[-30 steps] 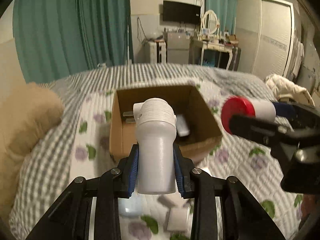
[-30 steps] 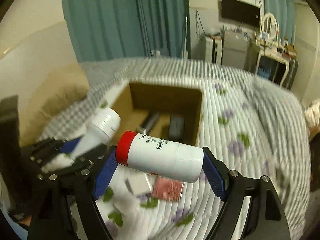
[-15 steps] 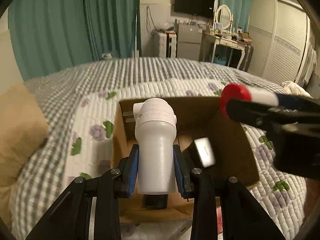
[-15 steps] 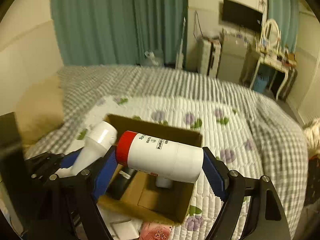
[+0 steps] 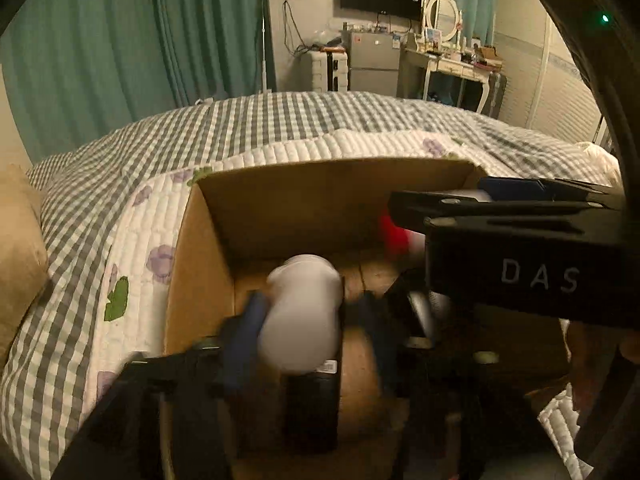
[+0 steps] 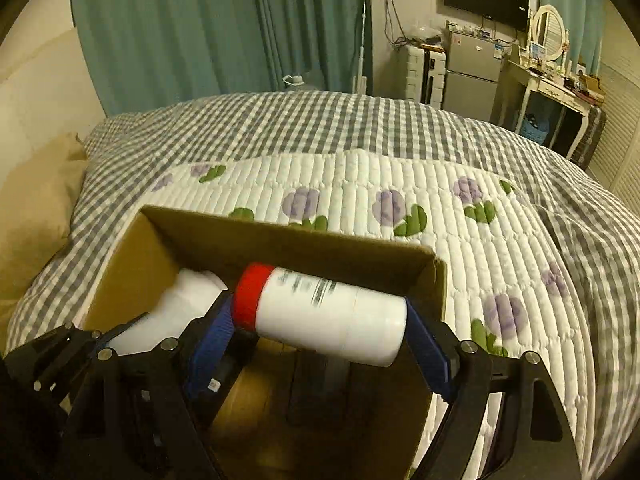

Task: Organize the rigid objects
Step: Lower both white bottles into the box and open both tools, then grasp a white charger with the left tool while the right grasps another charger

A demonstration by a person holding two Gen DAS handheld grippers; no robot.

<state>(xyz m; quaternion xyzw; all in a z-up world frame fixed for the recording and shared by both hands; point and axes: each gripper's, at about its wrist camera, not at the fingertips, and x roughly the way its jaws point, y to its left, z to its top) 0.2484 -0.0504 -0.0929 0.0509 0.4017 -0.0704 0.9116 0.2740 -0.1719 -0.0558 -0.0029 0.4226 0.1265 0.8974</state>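
Observation:
A brown cardboard box (image 5: pixel 304 196) stands open on the quilted bed; its far wall also shows in the right wrist view (image 6: pixel 288 246). My left gripper (image 5: pixel 310 320) is down inside the box with a white bottle (image 5: pixel 302 312) between its blue pads; the view is blurred and the pads look spread off the bottle's sides. My right gripper (image 6: pixel 320 320) is shut on a white bottle with a red cap (image 6: pixel 324 314), held crosswise just inside the box's far right corner. That bottle's red cap (image 5: pixel 394 236) shows in the left wrist view. The left-hand bottle (image 6: pixel 176 312) also shows in the right wrist view.
Dark flat items (image 5: pixel 312 408) lie on the box floor. A tan pillow (image 6: pixel 36 216) lies left of the box. The flowered quilt (image 6: pixel 440 208) spreads to the right and beyond. Green curtains and furniture stand at the far wall.
Both grippers have dropped from above the box into it. The left pads have spread away from the white bottle. The right gripper still holds the red-capped bottle.

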